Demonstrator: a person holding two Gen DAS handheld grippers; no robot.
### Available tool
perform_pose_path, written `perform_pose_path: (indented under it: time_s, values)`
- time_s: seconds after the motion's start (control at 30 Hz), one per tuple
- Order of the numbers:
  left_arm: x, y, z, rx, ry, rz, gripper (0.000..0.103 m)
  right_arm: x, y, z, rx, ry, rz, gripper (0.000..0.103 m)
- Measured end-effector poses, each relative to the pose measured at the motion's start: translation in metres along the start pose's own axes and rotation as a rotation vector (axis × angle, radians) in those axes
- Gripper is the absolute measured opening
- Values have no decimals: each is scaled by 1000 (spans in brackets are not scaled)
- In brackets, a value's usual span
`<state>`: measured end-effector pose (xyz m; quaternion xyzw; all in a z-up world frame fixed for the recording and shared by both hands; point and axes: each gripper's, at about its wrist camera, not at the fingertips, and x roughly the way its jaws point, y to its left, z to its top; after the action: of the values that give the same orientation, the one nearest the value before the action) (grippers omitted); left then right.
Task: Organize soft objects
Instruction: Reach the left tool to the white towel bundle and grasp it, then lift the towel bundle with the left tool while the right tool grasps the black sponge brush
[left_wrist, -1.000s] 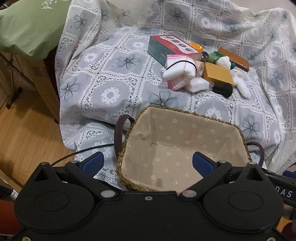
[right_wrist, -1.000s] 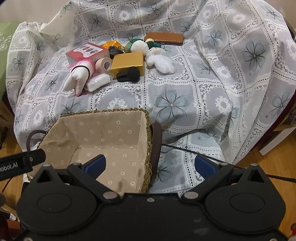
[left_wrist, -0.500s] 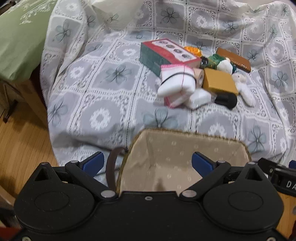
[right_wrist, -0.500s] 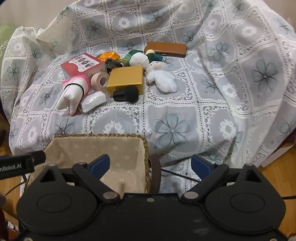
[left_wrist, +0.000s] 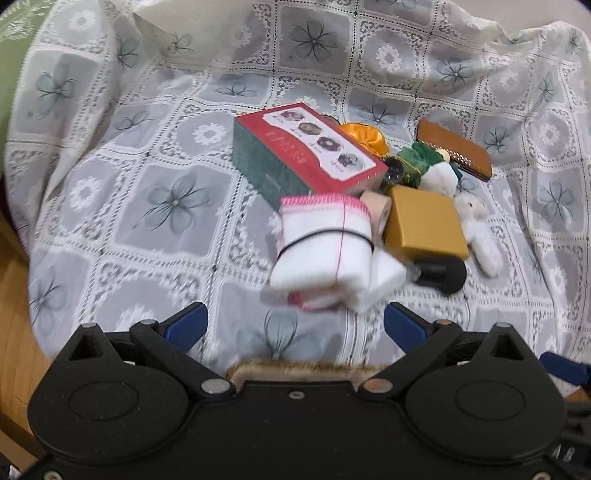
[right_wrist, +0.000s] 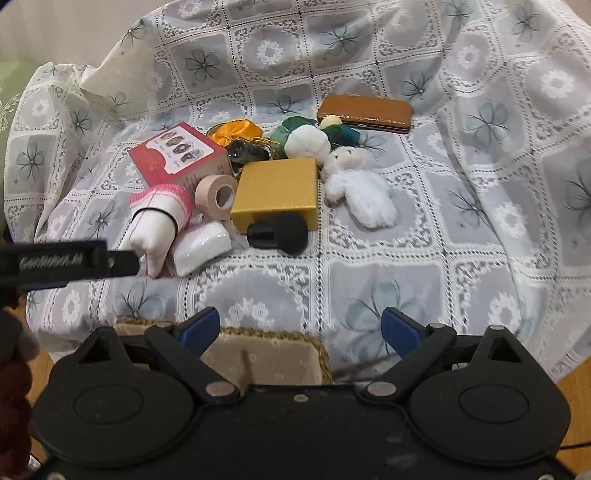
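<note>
Below both claws, basket (right_wrist: 258, 360) now mostly hidden; towel roll (left_wrist: 325, 247) nearer.

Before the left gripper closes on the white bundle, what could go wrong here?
The bundle lies against a white packet and a tape roll, so the open left gripper may pinch or drag those hard things too. The black cylinder beside the gold box might roll if nudged. The basket is nearly hidden below both grippers, so a drop could miss it.
</note>
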<state>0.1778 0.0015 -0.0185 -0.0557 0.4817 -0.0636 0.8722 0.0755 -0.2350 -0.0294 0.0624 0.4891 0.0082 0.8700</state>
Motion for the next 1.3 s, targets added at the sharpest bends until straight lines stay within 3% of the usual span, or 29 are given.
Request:
perform_pose_path:
  time_s: [0.33, 0.47, 0.53, 0.63, 0.7, 0.93, 1.17, 1.3]
  values:
    - [41, 7, 22, -48, 75, -52, 98, 27, 0, 11, 8, 30, 15, 95]
    - [53, 13, 25, -88, 110, -107, 98, 34, 0, 11, 3, 41, 12, 95]
    - [59, 16, 26, -119, 128, -152, 94, 36, 0, 11, 7, 44, 17, 95]
    - [64, 20, 26, -145, 152, -205, 71, 38, 0, 11, 12, 46, 19, 95]
    - [64, 19, 25, -145, 153, -224, 69, 39, 0, 12, 15, 47, 20, 95]
    - [42, 13, 25, -64, 55, -148, 68, 41, 3, 13, 18, 45, 19, 95]
    - [29, 7, 21, 93, -46, 56, 68, 45, 4, 22, 29, 20, 5, 95]
    - [37, 9, 13, 135, -22, 90, 68, 53, 5, 29, 35, 5, -19, 94]
